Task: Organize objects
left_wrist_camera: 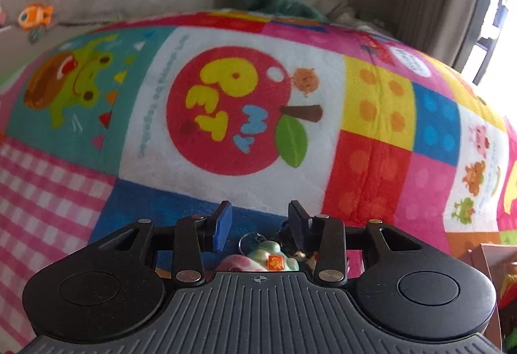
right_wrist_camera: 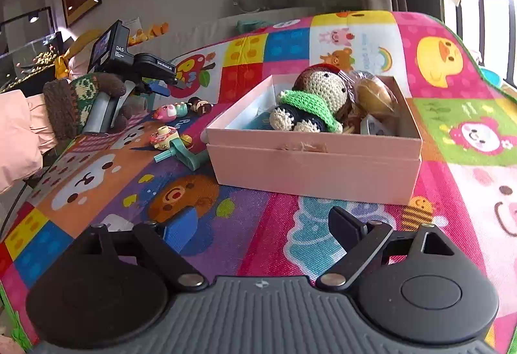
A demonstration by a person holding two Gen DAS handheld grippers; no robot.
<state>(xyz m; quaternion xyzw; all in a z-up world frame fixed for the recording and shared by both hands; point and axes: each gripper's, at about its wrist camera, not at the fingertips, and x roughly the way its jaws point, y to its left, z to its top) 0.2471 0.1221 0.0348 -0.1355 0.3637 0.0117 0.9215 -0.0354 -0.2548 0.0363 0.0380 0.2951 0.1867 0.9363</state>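
Pastel keychain toys [left_wrist_camera: 273, 257] sit low between the spread left tongs [left_wrist_camera: 258, 221], seemingly ungripped; closing high could miss. Right tongs [right_wrist_camera: 261, 224] gape, holding nothing.

One pink box [right_wrist_camera: 310, 160] sits on one patchwork play mat [right_wrist_camera: 452, 128]. In the box: one crocheted doll [right_wrist_camera: 310, 102] and, at its 3 o'clock, one wrapped brown item [right_wrist_camera: 376, 95]. At the box's 9 o'clock, on the mat: two small keychain toys [right_wrist_camera: 168, 111] [right_wrist_camera: 164, 136] and one teal crank piece [right_wrist_camera: 187, 157]. Two grippers [left_wrist_camera: 258, 224] [right_wrist_camera: 263, 224].
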